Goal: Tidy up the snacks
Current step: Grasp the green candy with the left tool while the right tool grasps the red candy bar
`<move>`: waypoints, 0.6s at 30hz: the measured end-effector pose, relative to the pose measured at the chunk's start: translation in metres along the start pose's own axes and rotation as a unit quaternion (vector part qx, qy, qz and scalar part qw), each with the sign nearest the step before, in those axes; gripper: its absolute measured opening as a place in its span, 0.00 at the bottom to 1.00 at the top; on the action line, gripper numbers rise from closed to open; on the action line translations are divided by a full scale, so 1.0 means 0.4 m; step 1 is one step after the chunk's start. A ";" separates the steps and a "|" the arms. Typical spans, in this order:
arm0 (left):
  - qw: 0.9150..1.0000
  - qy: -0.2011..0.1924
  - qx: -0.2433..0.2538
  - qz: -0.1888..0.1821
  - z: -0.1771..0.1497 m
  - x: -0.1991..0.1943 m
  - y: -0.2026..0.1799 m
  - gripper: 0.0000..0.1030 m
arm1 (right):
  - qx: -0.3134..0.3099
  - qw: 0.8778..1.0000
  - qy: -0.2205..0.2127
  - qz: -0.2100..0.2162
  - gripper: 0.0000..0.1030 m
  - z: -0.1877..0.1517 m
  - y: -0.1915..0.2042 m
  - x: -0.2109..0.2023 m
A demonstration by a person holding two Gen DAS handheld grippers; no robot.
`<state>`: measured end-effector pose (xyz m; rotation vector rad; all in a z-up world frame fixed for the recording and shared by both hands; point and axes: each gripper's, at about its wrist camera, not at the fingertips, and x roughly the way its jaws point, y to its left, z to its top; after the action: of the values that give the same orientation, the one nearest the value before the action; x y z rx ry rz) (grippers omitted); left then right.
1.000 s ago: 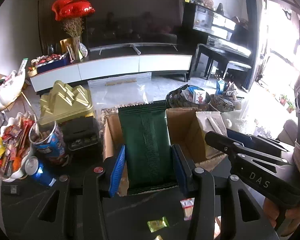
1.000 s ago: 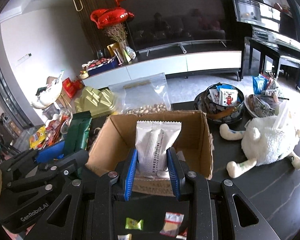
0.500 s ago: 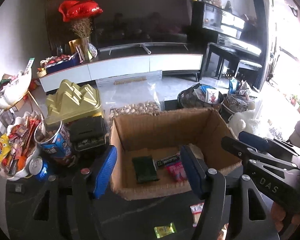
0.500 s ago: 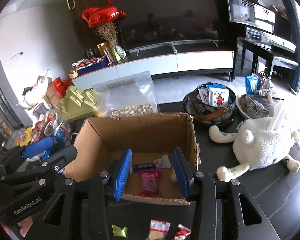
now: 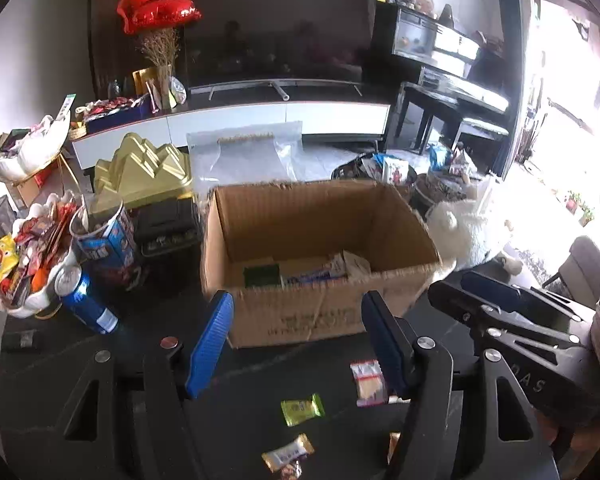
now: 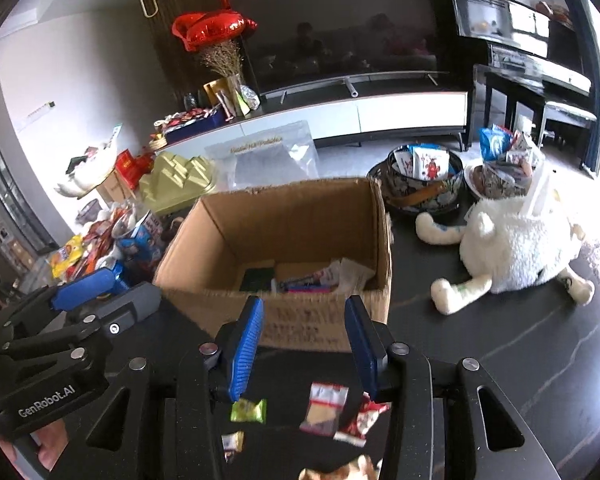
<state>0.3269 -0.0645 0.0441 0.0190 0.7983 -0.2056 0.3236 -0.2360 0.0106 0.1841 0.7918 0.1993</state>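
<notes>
Jaws spread, nothing between: left gripper (image 5: pixel 296 344), right gripper (image 6: pixel 304 340). Ahead, cardboard box (image 5: pixel 320 312); beneath, loose snack packets (image 6: pixel 324 408).

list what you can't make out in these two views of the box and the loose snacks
- Cardboard box: both views show only part of its floor; its near wall hides the rest.
- Printing on that wall: blurred in both.
- Red-and-white packet, right wrist view: partly behind a finger.
- Clear snack pouch, left wrist view: its right edge is hidden by a finger.
- Brown-and-white item: cut off by the bottom edge.
</notes>
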 end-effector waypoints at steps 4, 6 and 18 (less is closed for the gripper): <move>1.000 0.014 -0.006 0.000 -0.053 -0.002 -0.011 0.64 | 0.015 1.000 0.004 -0.009 0.42 -0.042 -0.020 -0.014; 1.000 0.016 -0.009 0.003 -0.077 -0.004 -0.016 0.64 | 0.024 1.000 0.002 -0.010 0.42 -0.066 -0.033 -0.020; 0.999 0.021 -0.013 0.028 -0.206 0.020 -0.041 0.64 | 0.058 0.998 0.013 0.004 0.42 -0.192 -0.081 0.002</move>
<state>0.2708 -0.0743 -0.0182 0.0217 0.8405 -0.1414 0.2723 -0.2600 -0.0507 0.2946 0.8283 0.1629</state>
